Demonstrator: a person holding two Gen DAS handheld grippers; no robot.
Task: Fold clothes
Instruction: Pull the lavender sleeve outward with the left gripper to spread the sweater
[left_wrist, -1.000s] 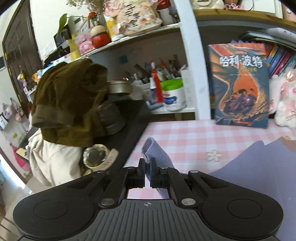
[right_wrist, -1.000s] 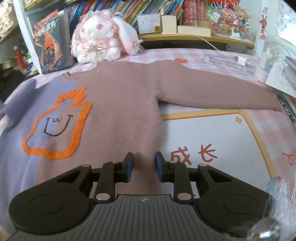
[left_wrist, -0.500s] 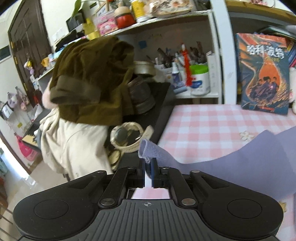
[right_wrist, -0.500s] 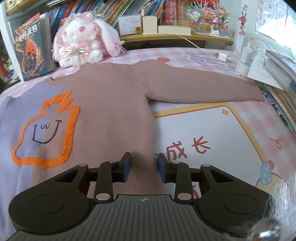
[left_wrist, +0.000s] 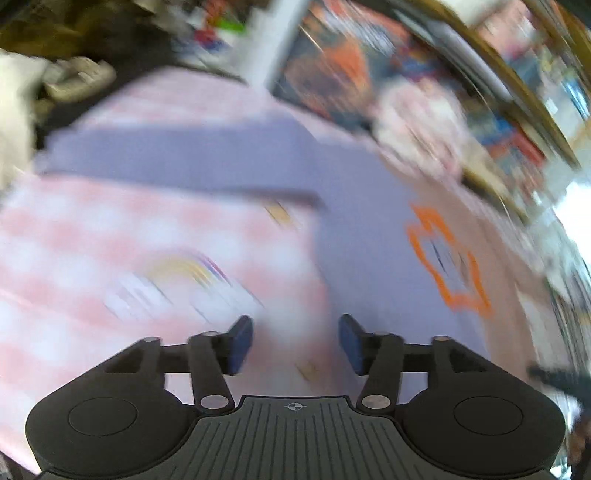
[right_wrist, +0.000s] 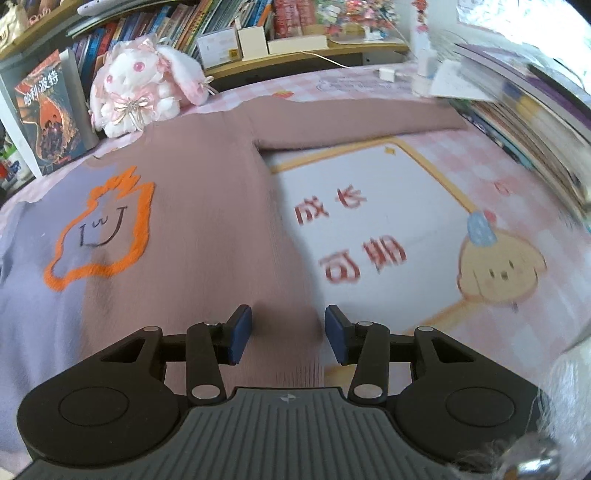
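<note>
Inspecting both, I find the right gripper (right_wrist: 288, 334) and left gripper (left_wrist: 293, 343) jaws wide, empty; the sweater (right_wrist: 207, 221) hem lies between the right jaws.

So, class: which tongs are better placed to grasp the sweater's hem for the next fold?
Probably the right tongs: open, sharply seen, straddling the sweater at its bottom edge. The left tongs are open too, but their view is motion-blurred, over the tablecloth.
</note>
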